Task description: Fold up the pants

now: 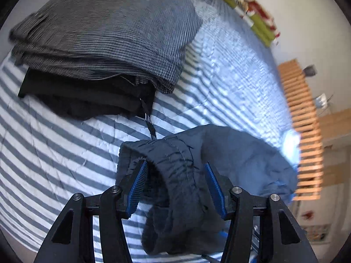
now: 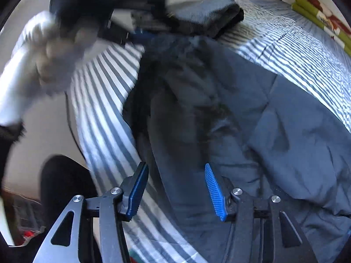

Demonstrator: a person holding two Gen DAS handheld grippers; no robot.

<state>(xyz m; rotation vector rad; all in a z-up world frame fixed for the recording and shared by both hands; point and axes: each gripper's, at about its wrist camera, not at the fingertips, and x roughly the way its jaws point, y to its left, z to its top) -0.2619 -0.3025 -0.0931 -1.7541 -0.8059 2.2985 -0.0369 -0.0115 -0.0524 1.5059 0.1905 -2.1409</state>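
Pants (image 2: 252, 131), striped bedspread (image 1: 54, 153), slatted headboard (image 1: 305, 131)

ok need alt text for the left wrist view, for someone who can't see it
The left gripper hangs open around the bunched elastic waistband of dark blue pants lying on a blue-and-white striped bedspread. Behind them sits a stack of folded clothes, grey ribbed fabric over black, with a wooden slatted frame at the right.

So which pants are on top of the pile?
The grey ribbed pants. They lie folded on top of the black pants, while the dark blue pants are apart, nearer, between the left fingers.
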